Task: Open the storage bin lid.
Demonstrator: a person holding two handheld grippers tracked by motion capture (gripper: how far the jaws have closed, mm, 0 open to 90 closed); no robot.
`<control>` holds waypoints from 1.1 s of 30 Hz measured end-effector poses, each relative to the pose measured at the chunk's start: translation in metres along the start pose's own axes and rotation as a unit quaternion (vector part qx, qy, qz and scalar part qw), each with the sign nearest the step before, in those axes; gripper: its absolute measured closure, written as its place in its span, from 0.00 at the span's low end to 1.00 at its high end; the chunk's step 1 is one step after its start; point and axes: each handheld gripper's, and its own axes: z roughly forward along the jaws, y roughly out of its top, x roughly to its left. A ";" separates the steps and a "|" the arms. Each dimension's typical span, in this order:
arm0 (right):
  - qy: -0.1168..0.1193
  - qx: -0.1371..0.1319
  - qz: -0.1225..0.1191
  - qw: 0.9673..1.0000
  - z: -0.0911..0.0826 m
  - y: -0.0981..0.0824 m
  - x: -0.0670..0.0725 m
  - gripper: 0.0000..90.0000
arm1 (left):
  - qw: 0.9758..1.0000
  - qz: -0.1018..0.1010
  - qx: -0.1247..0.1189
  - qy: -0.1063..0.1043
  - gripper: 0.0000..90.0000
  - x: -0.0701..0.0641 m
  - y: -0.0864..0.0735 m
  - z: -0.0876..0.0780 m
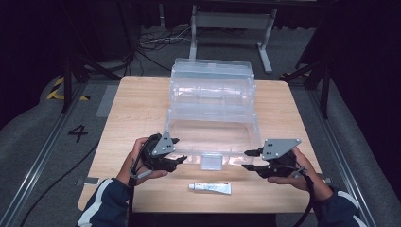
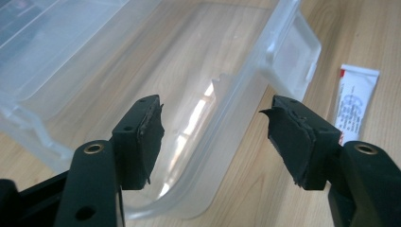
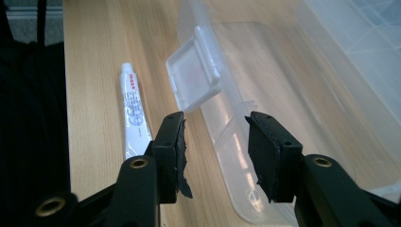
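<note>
A clear plastic box (image 1: 213, 78) stands open mid-table, and its flat front half (image 1: 213, 135) lies toward me with a latch tab (image 1: 211, 161) on the near rim. A white tube (image 1: 210, 188) lies near the table's front edge. My left gripper (image 1: 179, 150) is at the left front corner of that half. In the left gripper view its jaws (image 2: 215, 118) stand apart astride the rim (image 2: 222, 142), pads not touching. My right gripper (image 1: 246, 160) is at the right front corner, open (image 3: 215, 123), with the rim (image 3: 227, 142) between its jaws. The tube (image 3: 134, 113) lies left of it.
The wooden table (image 1: 137, 109) has bare room left and right of the box. Behind it, on the floor, are a metal frame (image 1: 231, 28) and cables. The latch tab (image 2: 295, 56) and the tube (image 2: 354, 101) lie right of the left jaws.
</note>
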 end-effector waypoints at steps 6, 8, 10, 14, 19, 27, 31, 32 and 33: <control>0.019 0.018 -0.009 1.000 0.015 0.004 0.011 0.60 | 1.000 -0.012 0.002 0.021 0.35 -0.001 -0.008 -0.016; 0.027 0.030 -0.015 0.999 0.021 0.005 0.014 0.59 | 0.999 -0.019 0.000 0.033 0.33 -0.002 -0.015 -0.024; 0.032 0.034 -0.019 0.999 0.025 0.006 0.016 0.59 | 0.999 -0.025 -0.001 0.038 0.32 -0.002 -0.019 -0.027; 0.049 0.059 -0.030 0.997 0.040 0.008 0.023 0.57 | 0.998 -0.046 0.014 0.042 0.29 -0.003 -0.040 -0.034; 0.069 0.083 -0.046 0.993 0.057 0.009 0.032 0.56 | 0.997 -0.064 0.035 0.016 0.30 -0.003 -0.064 -0.027; 0.085 0.118 -0.043 0.989 0.083 0.007 0.040 0.56 | 0.993 -0.065 0.100 -0.016 0.29 0.000 -0.094 0.001; 0.097 0.136 -0.040 0.985 0.093 0.007 0.044 0.57 | 0.991 -0.078 0.103 -0.025 0.29 0.003 -0.105 0.005; 0.100 0.138 -0.041 0.984 0.096 0.007 0.045 0.57 | 0.991 -0.081 0.104 -0.028 0.28 0.003 -0.107 0.005; 0.102 0.141 -0.043 0.984 0.098 0.007 0.046 0.57 | 0.991 -0.083 0.103 -0.027 0.27 0.004 -0.108 0.006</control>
